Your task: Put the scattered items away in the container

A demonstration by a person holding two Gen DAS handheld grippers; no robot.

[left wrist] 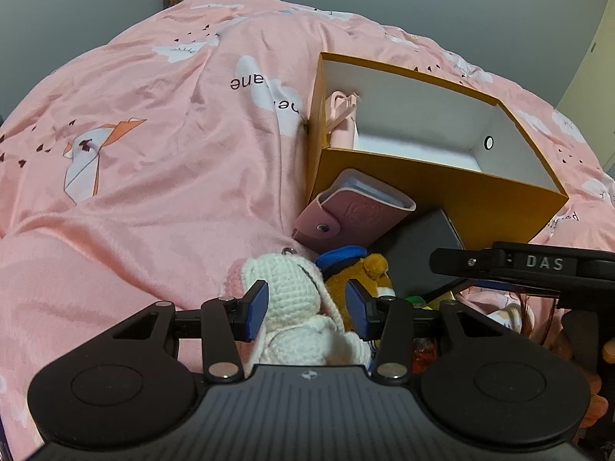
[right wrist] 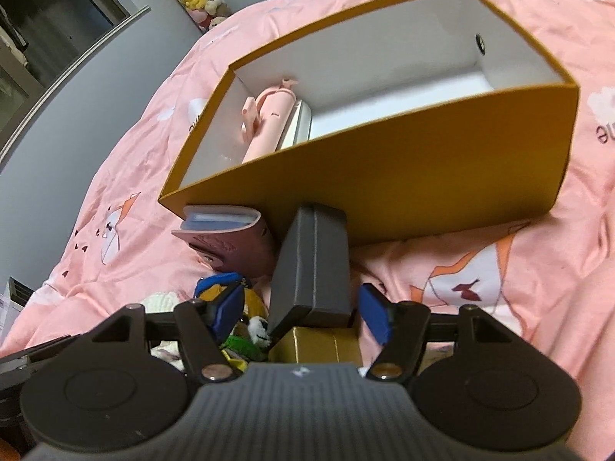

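With only a pink item (right wrist: 265, 123) in the orange box (right wrist: 423, 176), the left gripper (left wrist: 305, 309) clasps a crocheted bunny (left wrist: 296, 299), while the right gripper (right wrist: 303, 313) gapes around a dark case (right wrist: 311, 261); a pink wallet (right wrist: 226, 242) waits.

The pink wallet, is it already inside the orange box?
No, the pink wallet lies on the blanket, leaning against the outside wall of the orange box.

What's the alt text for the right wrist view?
The open right hand-held gripper straddles a dark grey box that leans on an orange storage box on a pink bedspread. A pink bottle lies inside; a pink card holder and plush toys sit left.
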